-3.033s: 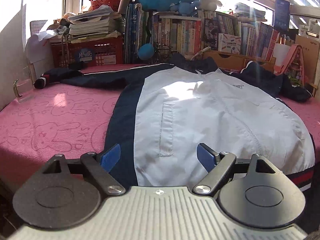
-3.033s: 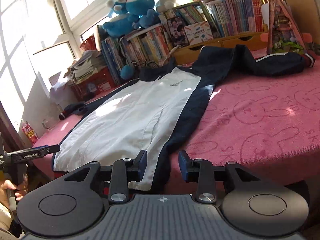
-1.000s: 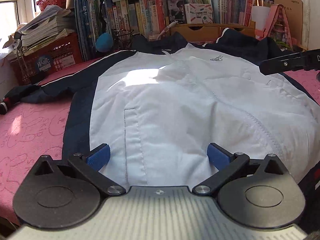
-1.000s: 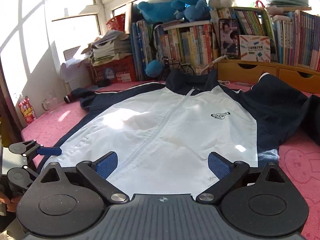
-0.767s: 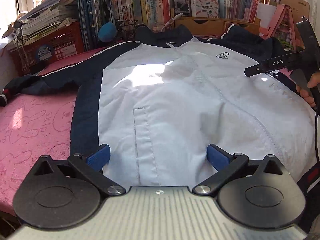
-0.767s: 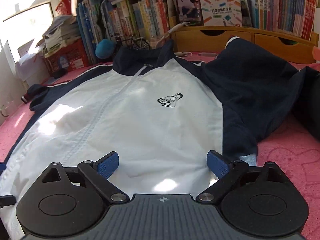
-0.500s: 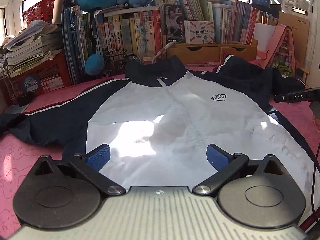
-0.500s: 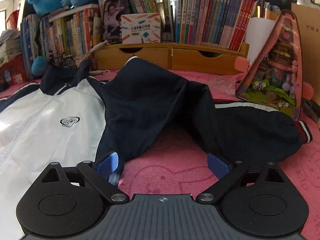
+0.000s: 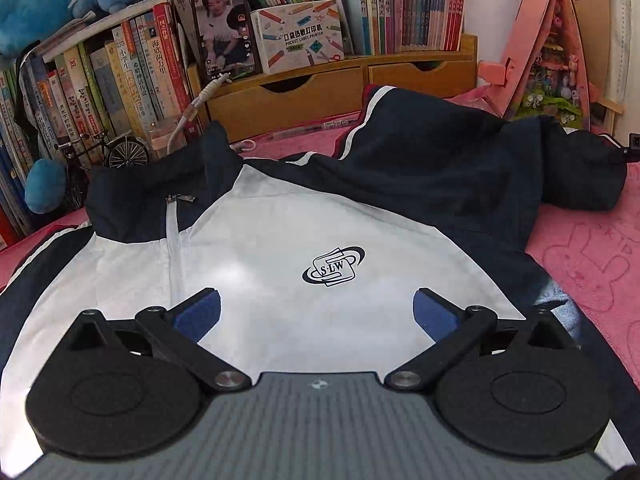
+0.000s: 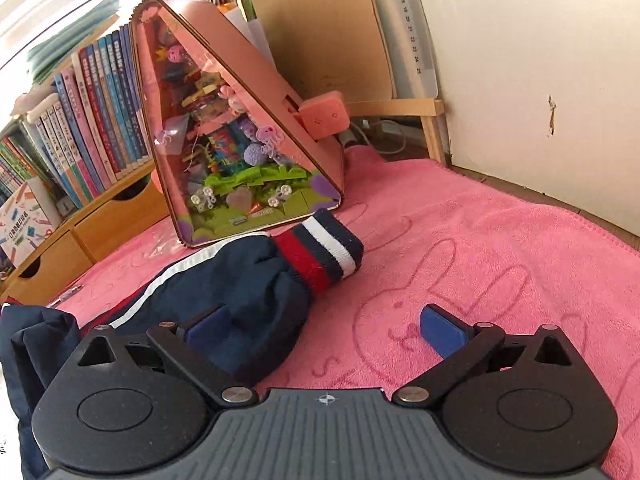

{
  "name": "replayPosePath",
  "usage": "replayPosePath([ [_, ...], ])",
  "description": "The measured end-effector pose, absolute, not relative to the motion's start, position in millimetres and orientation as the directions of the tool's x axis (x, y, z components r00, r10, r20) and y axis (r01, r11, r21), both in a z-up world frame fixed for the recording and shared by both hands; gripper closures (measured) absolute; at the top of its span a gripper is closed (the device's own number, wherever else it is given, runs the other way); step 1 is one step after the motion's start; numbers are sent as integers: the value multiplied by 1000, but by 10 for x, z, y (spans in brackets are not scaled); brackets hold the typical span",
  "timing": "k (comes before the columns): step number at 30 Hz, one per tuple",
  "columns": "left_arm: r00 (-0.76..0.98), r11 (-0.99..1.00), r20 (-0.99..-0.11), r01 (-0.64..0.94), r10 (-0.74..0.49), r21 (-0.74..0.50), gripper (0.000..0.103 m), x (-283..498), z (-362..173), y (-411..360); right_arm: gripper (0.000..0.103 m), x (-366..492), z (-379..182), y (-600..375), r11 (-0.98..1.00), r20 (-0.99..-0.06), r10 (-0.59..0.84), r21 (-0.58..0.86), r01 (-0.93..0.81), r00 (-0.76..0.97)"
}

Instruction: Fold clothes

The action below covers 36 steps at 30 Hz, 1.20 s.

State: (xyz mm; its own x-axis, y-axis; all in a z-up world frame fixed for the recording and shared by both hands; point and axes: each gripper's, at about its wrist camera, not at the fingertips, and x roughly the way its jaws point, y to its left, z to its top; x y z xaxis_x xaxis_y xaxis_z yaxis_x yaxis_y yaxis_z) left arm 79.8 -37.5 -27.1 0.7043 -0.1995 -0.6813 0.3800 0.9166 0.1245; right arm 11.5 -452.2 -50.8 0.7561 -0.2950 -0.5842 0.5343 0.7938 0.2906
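A white and navy zip jacket [image 9: 280, 248] lies front-up on the pink towel [image 9: 592, 248], collar toward the bookshelf. My left gripper [image 9: 316, 314] hovers open over its chest, just below the printed logo [image 9: 334, 266], with nothing between its blue pads. The jacket's right sleeve [image 10: 240, 284] stretches out across the towel and ends in a red, white and navy striped cuff [image 10: 320, 254]. My right gripper [image 10: 324, 330] is open low over that sleeve, its left pad above the navy cloth and its right pad above bare towel, short of the cuff.
A pink triangular display case [image 10: 236, 140] with toy flowers stands right behind the cuff. A wooden drawer unit [image 9: 340, 92] and rows of books [image 9: 120, 80] line the back. A wall [image 10: 540, 80] closes the right side. A small model bicycle [image 9: 104, 152] stands near the collar.
My left gripper has moved up the jacket from hem to chest. My right gripper has swung right, from the jacket body out to the sleeve end near the cuff. Both stayed open.
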Motion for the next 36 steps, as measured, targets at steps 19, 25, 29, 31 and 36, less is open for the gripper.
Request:
replayPosePath([
  [19, 694, 923, -670, 384, -263, 35, 0, 853, -458, -289, 77, 247, 492, -4182, 681, -40, -688, -383, 625, 725],
  [25, 693, 922, -670, 385, -266, 32, 0, 846, -472, -288, 77, 529, 183, -4264, 610, -72, -719, -541, 579, 691],
  [29, 693, 923, -670, 384, -266, 32, 0, 851, -468, -291, 73, 684, -192, -4387, 634, -211, -745, -517, 574, 632],
  [31, 694, 923, -670, 384, -266, 31, 0, 850, -466, -292, 59, 735, -320, -4462, 659, -309, -742, -500, 562, 595],
  [36, 695, 924, -669, 382, -265, 31, 0, 847, -467, -294, 3, 568, -298, -4392, 697, -387, -716, -442, 565, 580],
])
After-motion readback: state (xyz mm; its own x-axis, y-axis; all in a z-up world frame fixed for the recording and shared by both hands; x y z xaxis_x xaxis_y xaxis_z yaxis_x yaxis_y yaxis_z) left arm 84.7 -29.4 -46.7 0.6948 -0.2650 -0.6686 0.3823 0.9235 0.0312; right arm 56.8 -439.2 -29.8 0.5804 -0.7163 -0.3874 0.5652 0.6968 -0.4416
